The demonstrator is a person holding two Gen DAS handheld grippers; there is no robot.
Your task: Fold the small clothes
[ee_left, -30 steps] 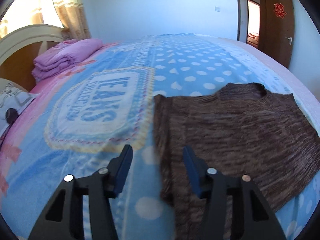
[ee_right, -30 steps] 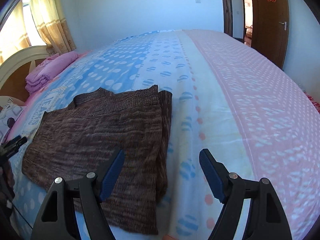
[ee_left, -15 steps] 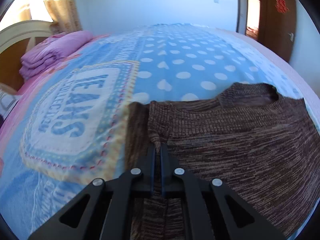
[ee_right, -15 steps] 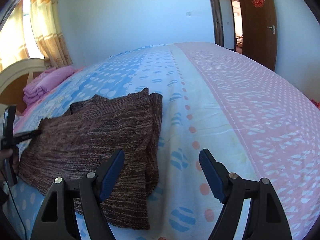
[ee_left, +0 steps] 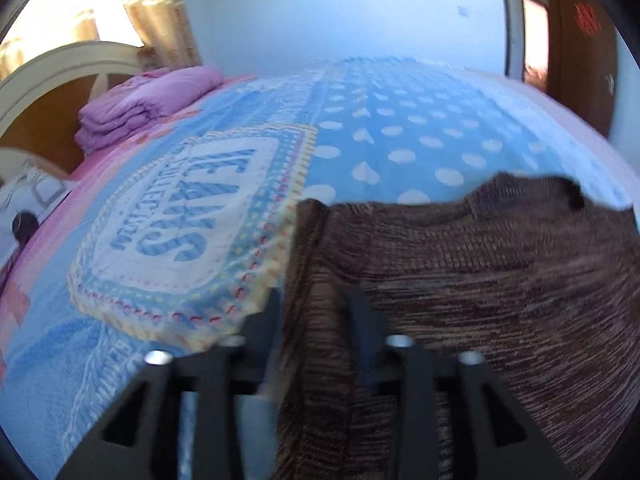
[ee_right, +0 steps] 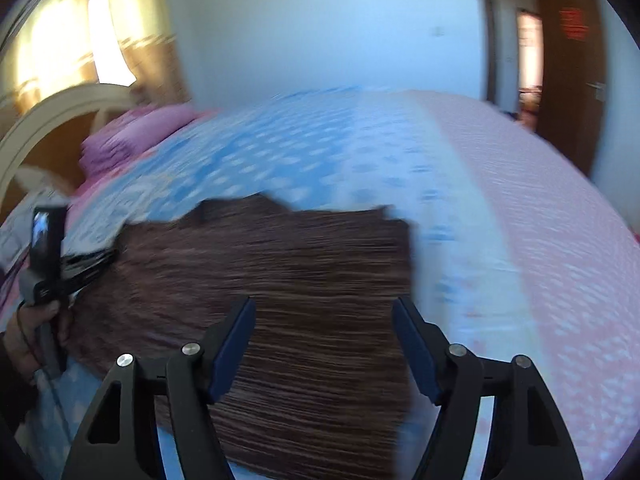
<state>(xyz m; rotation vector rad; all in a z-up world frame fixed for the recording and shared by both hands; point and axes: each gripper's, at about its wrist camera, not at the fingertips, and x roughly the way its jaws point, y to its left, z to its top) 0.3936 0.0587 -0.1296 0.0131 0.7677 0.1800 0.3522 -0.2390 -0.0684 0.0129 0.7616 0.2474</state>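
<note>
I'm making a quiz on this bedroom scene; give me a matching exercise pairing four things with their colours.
Things:
1. sweater
2. folded quilt
3. door
4. headboard rim

Colours:
A. cream
B. purple
C. dark brown knit
D. wood brown with a red decoration

Pairs: 1-C, 2-B, 3-D, 4-A

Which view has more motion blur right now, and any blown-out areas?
Right wrist view: heavier blur, the brown sweater and bedspread smeared sideways; the window behind the curtain is overexposed. Left wrist view: milder blur, bedspread lettering readable, left tool soft; window glare top left; fisheye bends both.
</note>
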